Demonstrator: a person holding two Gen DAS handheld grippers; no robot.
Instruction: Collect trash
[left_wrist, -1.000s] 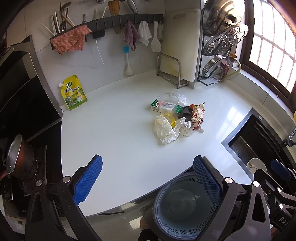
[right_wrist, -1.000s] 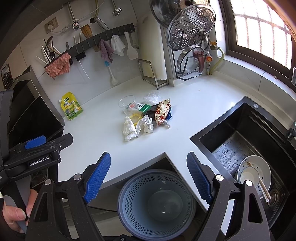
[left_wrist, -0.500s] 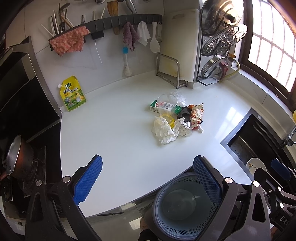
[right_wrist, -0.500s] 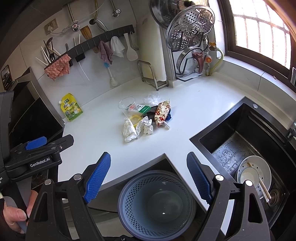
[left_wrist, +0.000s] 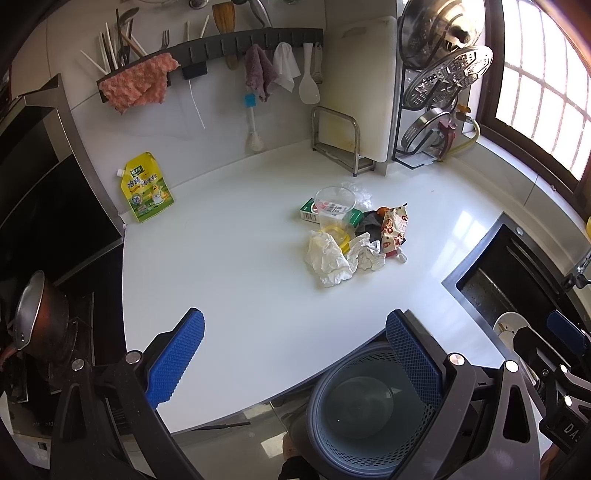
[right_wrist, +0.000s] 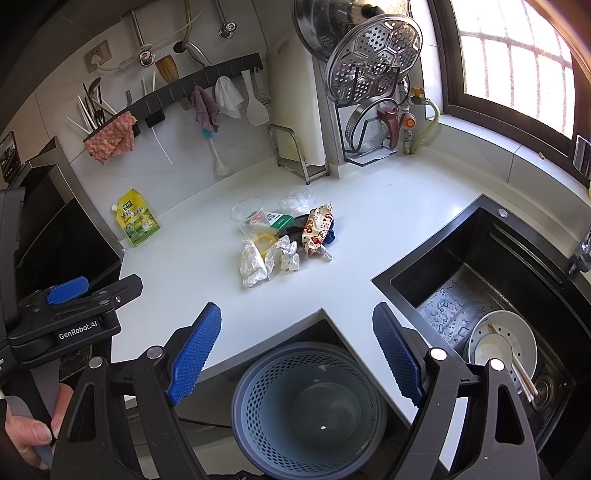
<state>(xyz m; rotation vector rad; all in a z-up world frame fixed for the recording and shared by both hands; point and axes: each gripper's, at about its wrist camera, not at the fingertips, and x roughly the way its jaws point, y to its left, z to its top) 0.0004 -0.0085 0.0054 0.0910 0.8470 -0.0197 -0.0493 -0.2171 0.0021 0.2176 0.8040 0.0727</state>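
A pile of trash lies mid-counter: crumpled white paper (left_wrist: 327, 258) (right_wrist: 253, 264), a second paper wad (left_wrist: 365, 253) (right_wrist: 283, 254), a clear plastic cup (left_wrist: 334, 208) (right_wrist: 249, 218), a green carton (left_wrist: 309, 212) (right_wrist: 280, 220), a red-patterned snack wrapper (left_wrist: 393, 227) (right_wrist: 317, 227) and clear film (right_wrist: 295, 199). A grey-blue perforated bin (left_wrist: 364, 410) (right_wrist: 308, 402) stands on the floor below the counter's front edge. My left gripper (left_wrist: 293, 354) is open and empty above the front edge. My right gripper (right_wrist: 295, 349) is open and empty above the bin.
A yellow refill pouch (left_wrist: 146, 188) leans at the back left. A black sink (right_wrist: 480, 291) with a bowl and chopsticks (right_wrist: 502, 341) is at right. A cutting-board stand (left_wrist: 340, 136), lid rack (right_wrist: 369, 85) and utensil rail (left_wrist: 221, 44) line the back wall. A pot (left_wrist: 37, 314) sits on the stove at left.
Both grippers have drifted very slightly; the view has shifted a little. Jaws stay open and the trash has not moved.
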